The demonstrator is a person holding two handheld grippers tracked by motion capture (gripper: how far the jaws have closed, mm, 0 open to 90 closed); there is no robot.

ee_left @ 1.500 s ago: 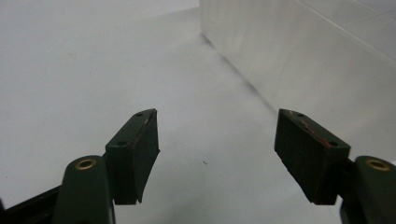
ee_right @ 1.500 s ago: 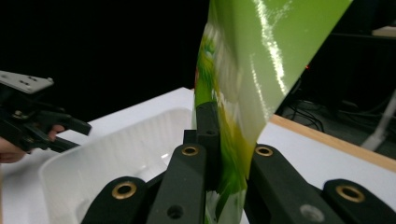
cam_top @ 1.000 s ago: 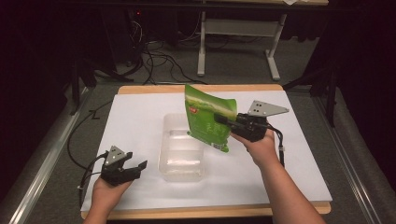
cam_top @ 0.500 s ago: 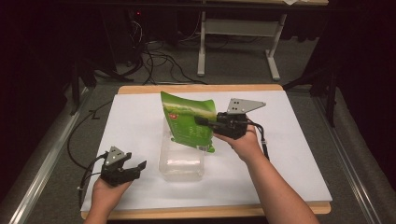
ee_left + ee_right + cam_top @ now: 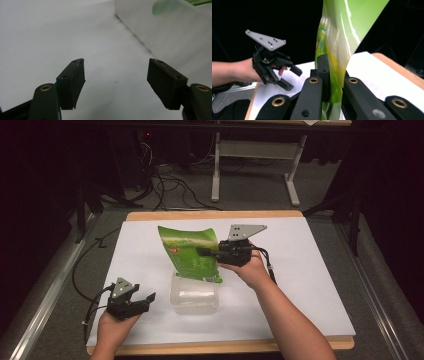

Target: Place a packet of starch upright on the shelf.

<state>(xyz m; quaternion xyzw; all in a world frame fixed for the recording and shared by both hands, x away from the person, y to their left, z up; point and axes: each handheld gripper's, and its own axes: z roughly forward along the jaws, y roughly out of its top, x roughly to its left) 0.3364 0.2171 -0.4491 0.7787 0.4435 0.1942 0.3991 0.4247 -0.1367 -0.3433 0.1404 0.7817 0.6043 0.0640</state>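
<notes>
I have the right claw [image 5: 201, 251] pinched on a green foil pouch [image 5: 189, 254], its jaws pressed flat against both faces of the bag, as the right gripper view shows with the glossy green film [image 5: 337, 50] rising between them. From the high view the pouch hangs upright in the air, tilted a little, with its lower edge just over the far rim of a clear plastic container [image 5: 195, 295] that sits on the white worktop [image 5: 310, 270]. Whether the bag's bottom touches that rim I cannot tell.

My left claw [image 5: 146, 301] sits low near the front edge of the worktop, to the left of the container and apart from it. Its jaws are spread wide with nothing between them; the left gripper view [image 5: 116, 72] looks across bare white surface toward the container's clear wall [image 5: 160, 27], where a green reflection shows. The right gripper view also catches the left claw [image 5: 290, 77] farther off, with its grey plate on top.
</notes>
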